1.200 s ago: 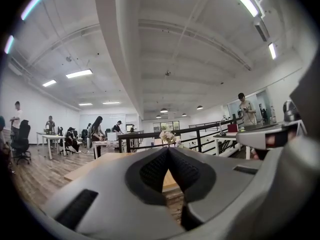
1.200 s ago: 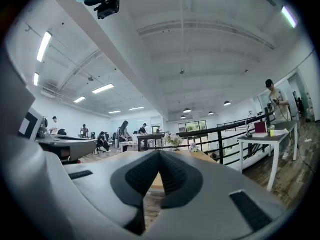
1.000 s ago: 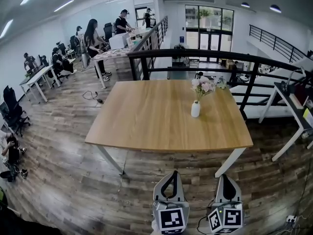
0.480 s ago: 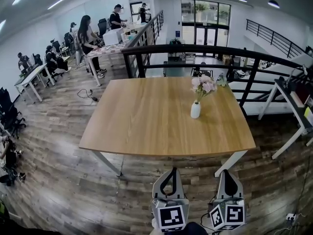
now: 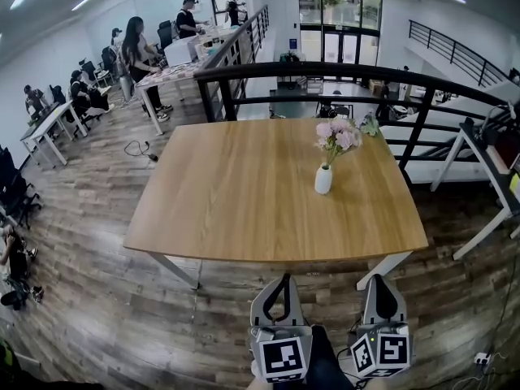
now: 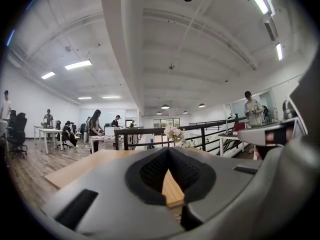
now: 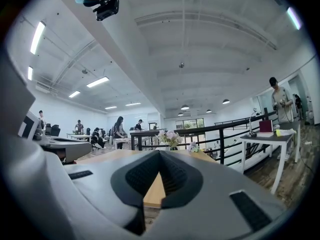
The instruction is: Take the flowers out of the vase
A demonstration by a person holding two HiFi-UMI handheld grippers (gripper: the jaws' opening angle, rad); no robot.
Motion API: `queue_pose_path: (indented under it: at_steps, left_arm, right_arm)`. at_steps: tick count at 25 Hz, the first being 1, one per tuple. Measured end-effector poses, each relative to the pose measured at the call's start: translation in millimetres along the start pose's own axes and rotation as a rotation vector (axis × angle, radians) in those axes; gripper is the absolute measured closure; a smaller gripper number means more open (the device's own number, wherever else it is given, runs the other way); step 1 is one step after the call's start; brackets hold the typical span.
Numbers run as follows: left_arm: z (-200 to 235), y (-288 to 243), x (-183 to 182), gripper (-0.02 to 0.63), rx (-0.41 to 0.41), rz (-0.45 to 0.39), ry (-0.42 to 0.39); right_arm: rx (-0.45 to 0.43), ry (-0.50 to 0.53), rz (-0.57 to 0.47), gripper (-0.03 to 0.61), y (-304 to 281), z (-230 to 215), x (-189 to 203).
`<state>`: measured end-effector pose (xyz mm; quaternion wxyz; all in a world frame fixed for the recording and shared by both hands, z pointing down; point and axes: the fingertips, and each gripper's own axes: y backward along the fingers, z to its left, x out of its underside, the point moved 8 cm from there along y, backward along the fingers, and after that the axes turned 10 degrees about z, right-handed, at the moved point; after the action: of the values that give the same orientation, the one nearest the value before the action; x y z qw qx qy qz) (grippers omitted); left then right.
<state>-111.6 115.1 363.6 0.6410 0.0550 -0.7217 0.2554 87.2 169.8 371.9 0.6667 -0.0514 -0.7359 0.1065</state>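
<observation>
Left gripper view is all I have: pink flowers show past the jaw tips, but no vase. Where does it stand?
Observer: The white vase stands upright on the wooden table, right of centre, with the flowers in it.
Operator: Are the grippers over the table?
Observer: No. The left gripper and right gripper are both short of its near edge, above the floor.
Operator: Is the right one holding anything?
Observer: No, its jaws are together, with nothing between them.

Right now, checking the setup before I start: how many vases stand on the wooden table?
1: the white vase, holding pink flowers, stands on the table, toward its far right side. No other vase is visible.
</observation>
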Motion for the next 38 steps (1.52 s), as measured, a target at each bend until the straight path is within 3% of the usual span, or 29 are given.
queue_pose_path:
  at_steps: [10,15,26,33,38]
  left_arm:
    - [4.2,-80.8,-27.6,0.586,-0.028,-0.001,-0.005]
    - [3.7,-129.0,-44.2,0.586,-0.045,-0.044,-0.029]
    - [9.6,-212.1,-71.5,0.586,-0.095,-0.017,0.000]
    - [10.8,-256.3,-80.8,0.586,-0.125,-0.039,-0.002]
    - [5.2,-268.4,-83.6,0.586,-0.138,-0.006,0.023]
  right_arm:
    - [-0.029,0.006,0.022,0.578,-81.3,-26.0,-28.6]
    - [-0.052,-0.004,0.015,0.578,-128.5,-43.0,-39.0]
    - [-0.116,0.008,0.036,0.578,-220.3,-65.8,-63.6]
    - [-0.160,0.013,0.030,0.578,-264.1,-77.3,-73.1]
    - [-0.176,0.001,0.040,0.578,-282.1,-86.6,-71.1]
